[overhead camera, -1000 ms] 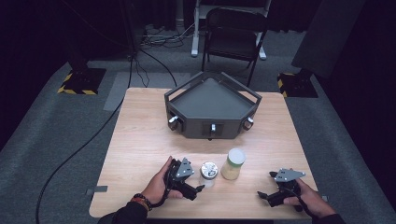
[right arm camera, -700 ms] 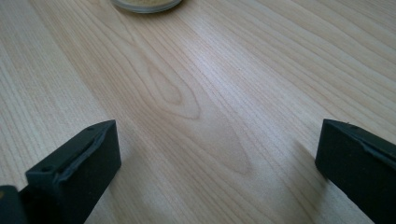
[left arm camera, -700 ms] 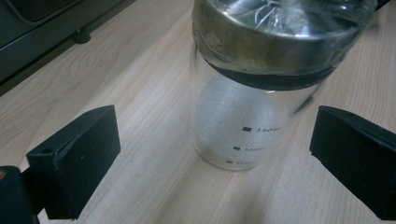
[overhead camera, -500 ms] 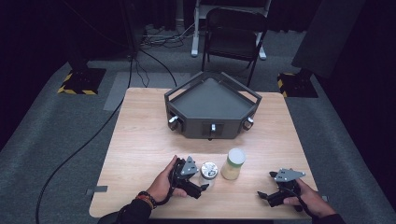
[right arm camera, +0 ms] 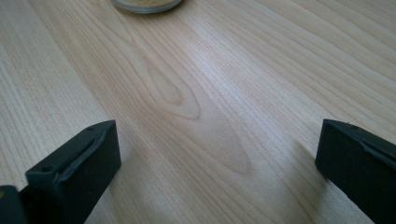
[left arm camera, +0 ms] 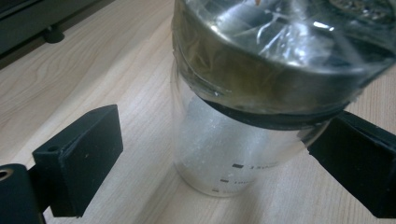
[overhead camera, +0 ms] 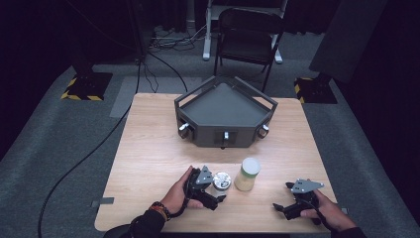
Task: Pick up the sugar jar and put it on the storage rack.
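A small clear glass jar (left arm camera: 224, 144) with a film-covered metal lid (overhead camera: 222, 181) stands on the wooden table (overhead camera: 148, 144) near its front edge. My left gripper (overhead camera: 218, 191) is open, one jaw on each side of the jar. Its left jaw stands clear of the glass and its right jaw is close to or touching it. A taller jar (overhead camera: 247, 174) with a white lid and yellowish contents stands just right of the small one. My right gripper (overhead camera: 283, 197) is open low over bare wood at the front right, with the tall jar's base (right arm camera: 144, 3) ahead of it.
A dark angular tray-like unit (overhead camera: 225, 111) with knobs on its front sits at the table's back middle. A black chair (overhead camera: 250, 34) stands on the floor behind it. Cables (overhead camera: 99, 144) run across the grey floor at the left.
My left gripper has slid right toward the small jar, and its jaws now stand around it. The right gripper has barely moved.
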`<action>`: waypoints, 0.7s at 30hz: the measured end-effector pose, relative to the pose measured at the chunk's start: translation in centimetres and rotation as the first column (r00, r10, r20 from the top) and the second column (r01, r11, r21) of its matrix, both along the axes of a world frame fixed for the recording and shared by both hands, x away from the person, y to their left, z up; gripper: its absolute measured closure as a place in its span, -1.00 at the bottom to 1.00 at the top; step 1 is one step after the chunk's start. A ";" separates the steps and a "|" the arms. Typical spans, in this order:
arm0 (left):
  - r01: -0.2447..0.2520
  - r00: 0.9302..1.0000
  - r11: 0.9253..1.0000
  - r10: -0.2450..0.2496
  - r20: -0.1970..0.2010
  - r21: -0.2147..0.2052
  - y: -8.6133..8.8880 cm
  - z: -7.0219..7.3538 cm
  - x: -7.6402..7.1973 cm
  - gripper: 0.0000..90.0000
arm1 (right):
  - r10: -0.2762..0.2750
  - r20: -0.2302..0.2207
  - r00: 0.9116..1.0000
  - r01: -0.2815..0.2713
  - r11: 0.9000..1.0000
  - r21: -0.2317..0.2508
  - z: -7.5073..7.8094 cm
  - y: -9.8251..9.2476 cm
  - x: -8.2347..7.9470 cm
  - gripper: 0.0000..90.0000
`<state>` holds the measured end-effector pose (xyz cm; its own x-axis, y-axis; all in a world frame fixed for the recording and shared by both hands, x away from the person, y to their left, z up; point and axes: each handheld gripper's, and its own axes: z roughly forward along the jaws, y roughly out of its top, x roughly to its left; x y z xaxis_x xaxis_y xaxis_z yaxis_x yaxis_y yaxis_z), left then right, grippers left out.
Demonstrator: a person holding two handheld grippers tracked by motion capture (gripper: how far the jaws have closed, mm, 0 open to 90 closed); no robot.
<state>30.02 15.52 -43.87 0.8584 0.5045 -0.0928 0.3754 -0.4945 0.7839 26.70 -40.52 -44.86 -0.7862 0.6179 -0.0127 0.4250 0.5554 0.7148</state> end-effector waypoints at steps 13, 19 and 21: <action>0.028 0.999 0.995 -0.032 -0.042 -0.092 0.3 -0.8 1.3 -0.67 | 0.000 0.000 1.000 0.000 1.000 0.000 0.0 0.0 0.0 -1.00; 0.045 0.998 0.993 -0.050 -0.047 -0.106 0.3 -1.0 1.7 -0.50 | 0.000 0.001 1.000 0.000 1.000 0.000 0.0 0.0 0.0 -1.00; 0.050 0.998 0.993 -0.054 -0.040 -0.105 0.3 -1.0 1.6 -0.44 | 0.000 0.001 1.000 0.000 1.000 0.000 0.0 0.0 0.0 -1.00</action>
<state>31.66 15.79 -44.87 0.8774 0.4448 -0.1799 0.3856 -0.4307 0.8160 26.67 -40.48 -44.86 -0.7862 0.6179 -0.0134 0.4244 0.5556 0.7150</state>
